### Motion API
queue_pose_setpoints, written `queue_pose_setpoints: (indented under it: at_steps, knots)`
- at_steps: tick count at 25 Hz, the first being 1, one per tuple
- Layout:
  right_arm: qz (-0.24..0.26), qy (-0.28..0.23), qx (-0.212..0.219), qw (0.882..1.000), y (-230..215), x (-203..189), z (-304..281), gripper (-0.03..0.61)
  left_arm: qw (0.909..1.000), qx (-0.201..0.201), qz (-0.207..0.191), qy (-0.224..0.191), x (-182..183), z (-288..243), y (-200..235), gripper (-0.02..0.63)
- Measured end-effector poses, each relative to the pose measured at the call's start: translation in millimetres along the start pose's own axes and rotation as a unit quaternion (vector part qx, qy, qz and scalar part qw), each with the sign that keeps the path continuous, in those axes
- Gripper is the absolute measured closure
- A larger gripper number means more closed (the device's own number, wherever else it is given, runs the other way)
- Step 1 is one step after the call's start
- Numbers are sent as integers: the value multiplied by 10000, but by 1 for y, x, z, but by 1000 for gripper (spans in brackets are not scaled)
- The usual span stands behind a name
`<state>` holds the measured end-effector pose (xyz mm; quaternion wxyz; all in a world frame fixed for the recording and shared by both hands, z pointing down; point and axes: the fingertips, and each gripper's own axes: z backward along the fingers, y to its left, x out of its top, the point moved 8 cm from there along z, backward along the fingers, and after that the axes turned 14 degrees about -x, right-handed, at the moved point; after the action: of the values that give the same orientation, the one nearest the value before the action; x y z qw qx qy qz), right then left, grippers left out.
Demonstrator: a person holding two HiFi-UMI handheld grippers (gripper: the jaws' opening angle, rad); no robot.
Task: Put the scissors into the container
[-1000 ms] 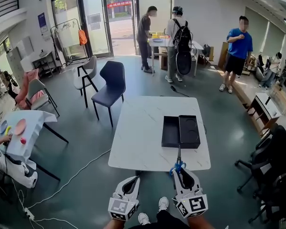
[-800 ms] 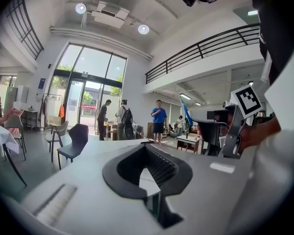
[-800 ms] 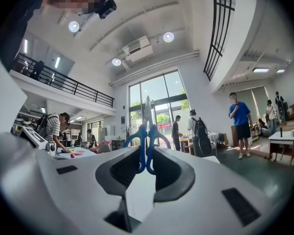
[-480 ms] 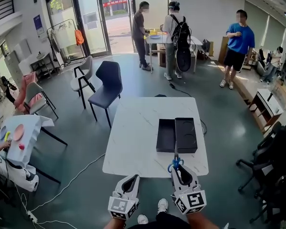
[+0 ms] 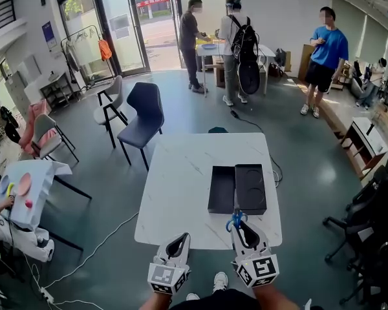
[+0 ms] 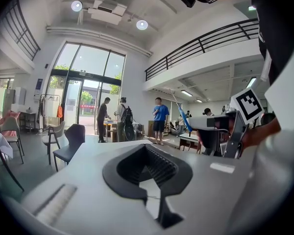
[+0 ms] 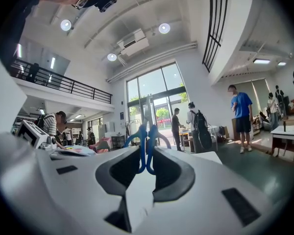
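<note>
Blue-handled scissors point(image 5: 236, 221) are clamped by their handles in my right gripper point(image 5: 238, 228), blades pointing away toward the container. In the right gripper view the handles point(image 7: 145, 148) stand upright between the jaws of the right gripper point(image 7: 146, 156). The container point(image 5: 238, 188) is a black box lying open in two halves on the white table point(image 5: 181, 186), just beyond the scissors' tip. My left gripper point(image 5: 176, 243) hangs off the table's near edge, jaws together and empty point(image 6: 146, 153). The left gripper view also catches the scissors point(image 6: 182, 115) at its right.
A dark chair point(image 5: 142, 112) and a grey chair point(image 5: 113, 95) stand beyond the table's far left corner. Three people point(image 5: 236, 41) stand at the back by another table. A small white table point(image 5: 26, 189) is at the left, office chairs point(image 5: 368, 225) at the right, a cable point(image 5: 97, 241) on the floor.
The table and container have come closer to me. My right gripper with the scissors now sits nearer the container's near edge. The left gripper has kept its place.
</note>
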<state>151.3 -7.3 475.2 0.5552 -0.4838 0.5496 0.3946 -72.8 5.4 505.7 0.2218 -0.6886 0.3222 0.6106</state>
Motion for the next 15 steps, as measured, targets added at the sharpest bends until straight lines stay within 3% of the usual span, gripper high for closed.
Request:
queue_pose_setpoints:
  at_steps: [8, 15]
  knots:
    - [-54, 42, 126, 9999, -17, 0, -28, 492, 9997, 122, -197, 61, 7, -28, 15, 604]
    - [-45, 79, 203, 9998, -29, 6, -47, 492, 9995, 315, -70, -9, 9, -47, 27, 604]
